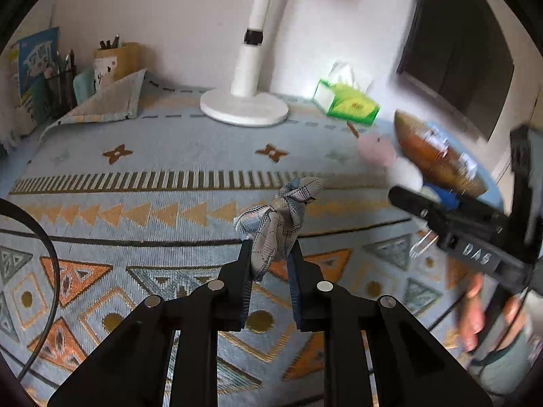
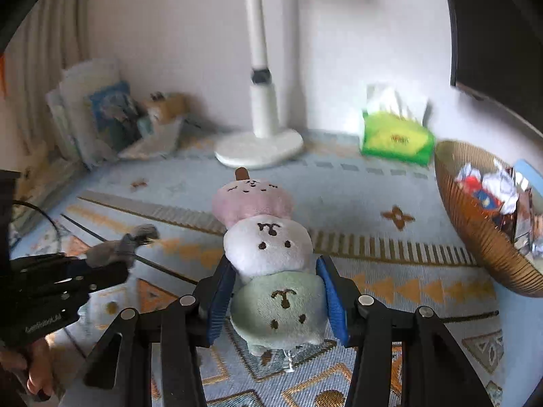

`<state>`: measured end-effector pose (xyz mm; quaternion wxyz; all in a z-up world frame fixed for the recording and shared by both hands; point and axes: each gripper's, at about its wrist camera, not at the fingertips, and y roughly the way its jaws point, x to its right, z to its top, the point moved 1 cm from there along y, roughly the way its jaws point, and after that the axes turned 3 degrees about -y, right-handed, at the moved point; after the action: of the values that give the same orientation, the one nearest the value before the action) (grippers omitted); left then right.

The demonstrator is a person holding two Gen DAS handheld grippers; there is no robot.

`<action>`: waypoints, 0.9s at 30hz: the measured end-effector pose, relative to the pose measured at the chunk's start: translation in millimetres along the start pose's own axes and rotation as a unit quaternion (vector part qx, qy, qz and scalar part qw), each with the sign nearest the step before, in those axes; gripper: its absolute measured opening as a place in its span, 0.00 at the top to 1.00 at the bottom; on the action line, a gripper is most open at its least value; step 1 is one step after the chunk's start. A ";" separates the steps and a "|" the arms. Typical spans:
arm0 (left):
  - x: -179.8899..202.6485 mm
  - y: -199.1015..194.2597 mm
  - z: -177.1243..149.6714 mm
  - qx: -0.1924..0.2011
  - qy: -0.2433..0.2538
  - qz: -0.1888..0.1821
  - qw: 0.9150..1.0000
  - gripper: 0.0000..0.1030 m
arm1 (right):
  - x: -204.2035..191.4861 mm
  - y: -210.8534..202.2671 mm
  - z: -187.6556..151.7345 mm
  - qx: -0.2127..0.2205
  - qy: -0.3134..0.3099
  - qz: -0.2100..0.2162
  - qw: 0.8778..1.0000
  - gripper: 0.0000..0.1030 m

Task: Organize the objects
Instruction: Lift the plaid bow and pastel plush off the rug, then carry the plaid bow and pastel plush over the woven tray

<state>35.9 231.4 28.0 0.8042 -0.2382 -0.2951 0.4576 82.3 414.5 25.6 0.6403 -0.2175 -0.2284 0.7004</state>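
Already both hands carry something, so what the coming move turns on is where the woven basket [image 2: 475, 237] lies from each load. Seen from the right wrist, the right gripper [image 2: 275, 291] has its blue-padded fingers [image 2: 334, 302] pressed against the sides of a plush toy [image 2: 268, 254], a stack of three soft heads in pink, white and green; the grip sits at the green end nearest the camera, and the toy's long axis runs straight away from the fingers toward the white lamp base [image 2: 259, 151]. The basket stands to the right of that toy, tilted in view and already holding crumpled wrappers, so the right hand is plainly the nearer one. The left gripper [image 1: 269, 254] has its fingers closed on a knotted plaid cloth [image 1: 281, 213], which sticks up and forward from the tips above the patterned cover on the bench [image 1: 135, 169]. From the left wrist the basket [image 1: 437, 156] sits far off to the right, beyond the other gripper, near the green tissue pack [image 1: 349, 101].
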 end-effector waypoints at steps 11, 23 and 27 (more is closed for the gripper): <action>43.7 -39.4 56.4 0.050 0.029 -0.080 0.995 0.85 | 32.0 -32.1 -1.6 0.002 0.120 0.036 0.992 0.53; 211.8 -14.1 150.4 0.096 0.132 -0.149 0.975 0.85 | 167.9 -188.8 64.2 0.114 0.213 -0.071 0.968 0.52; 249.5 11.1 167.1 0.092 0.136 -0.171 0.972 0.85 | 198.7 -211.3 74.7 0.134 0.210 -0.142 0.958 0.52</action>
<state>15.1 474.2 203.8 0.9214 -0.1691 -0.1761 0.3022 189.2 625.4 209.4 0.7902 -0.2370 -0.0214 0.5648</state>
